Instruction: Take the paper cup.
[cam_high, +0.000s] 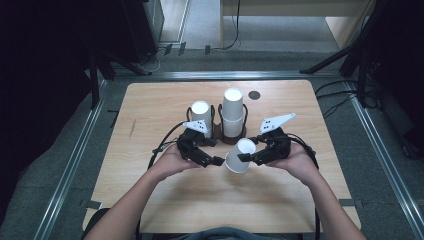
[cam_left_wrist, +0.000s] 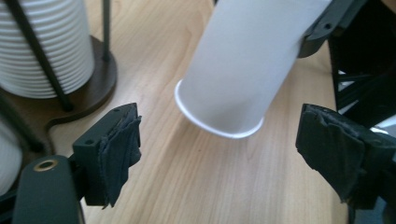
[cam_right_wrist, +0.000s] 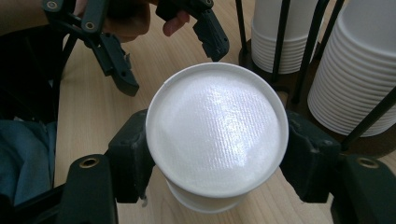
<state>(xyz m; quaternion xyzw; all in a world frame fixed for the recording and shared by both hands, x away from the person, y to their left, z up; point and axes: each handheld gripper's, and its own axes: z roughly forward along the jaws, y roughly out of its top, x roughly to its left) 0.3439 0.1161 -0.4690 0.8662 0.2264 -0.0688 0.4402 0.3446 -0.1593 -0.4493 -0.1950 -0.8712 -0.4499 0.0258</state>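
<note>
A white paper cup (cam_high: 239, 157) hangs tilted just above the wooden table (cam_high: 150, 105), with my right gripper (cam_high: 248, 155) shut on its sides. In the right gripper view one round end of the cup (cam_right_wrist: 217, 126) faces the camera between the two black pads (cam_right_wrist: 133, 158). My left gripper (cam_high: 214, 160) stands open right beside the cup, to its left. In the left gripper view the cup (cam_left_wrist: 243, 65) slants down ahead of the wide-apart pads (cam_left_wrist: 119, 149), touching neither. The left gripper (cam_right_wrist: 168, 56) also appears beyond the cup in the right gripper view.
A dark stand (cam_high: 231, 139) with black rods holds two tall stacks of white cups (cam_high: 201, 116) (cam_high: 233, 111) just behind both grippers. A small black disc (cam_high: 254, 95) lies on the table's far side. Metal rails (cam_high: 75, 155) and dark equipment legs surround the table.
</note>
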